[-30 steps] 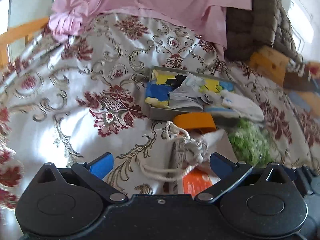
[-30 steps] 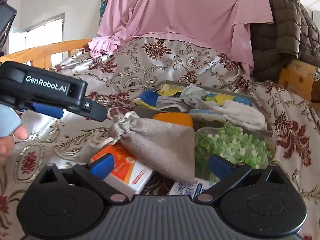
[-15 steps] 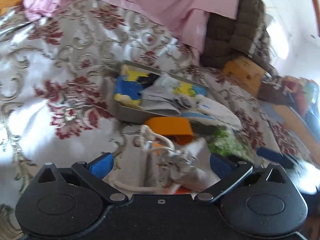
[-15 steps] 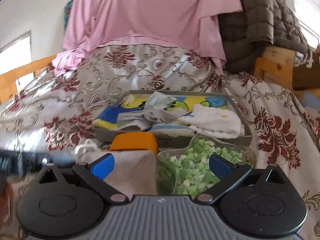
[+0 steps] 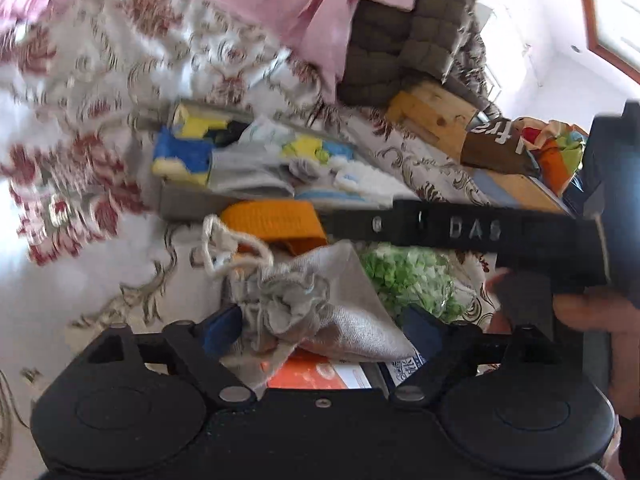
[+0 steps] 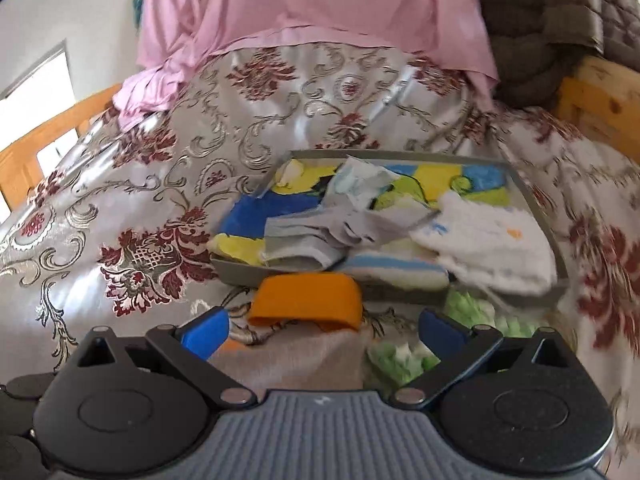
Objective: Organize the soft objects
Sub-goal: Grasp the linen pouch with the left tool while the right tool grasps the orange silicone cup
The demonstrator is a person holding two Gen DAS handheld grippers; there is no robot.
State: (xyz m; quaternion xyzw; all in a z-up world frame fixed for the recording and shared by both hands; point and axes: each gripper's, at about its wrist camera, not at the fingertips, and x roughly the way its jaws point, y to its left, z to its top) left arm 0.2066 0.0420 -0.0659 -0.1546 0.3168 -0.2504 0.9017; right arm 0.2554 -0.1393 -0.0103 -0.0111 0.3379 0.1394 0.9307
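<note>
Hovering low over the cluttered bedspread, the left gripper has its jaws spread either side of the bunched neck of a grey drawstring pouch; they have just been narrowing, though the blue pads do not look pressed on the cloth yet. The pouch lies just in front of the grey tray, on top of an orange-and-white box. The right gripper, jaws apart and empty, points at an orange band lying against the tray's front wall.

My worry is the pouch's loose cord: if the jaws catch only the cord or a fold, the pouch may sag, slip out, or drag the box along. The bag of green bits sits right beside the pouch and could be nudged. The two grippers are also close together and may knock.

Behind the tray, which already holds socks and cloths, the bedspread rises to a pink sheet and a brown quilt, with a wooden bed frame alongside.
</note>
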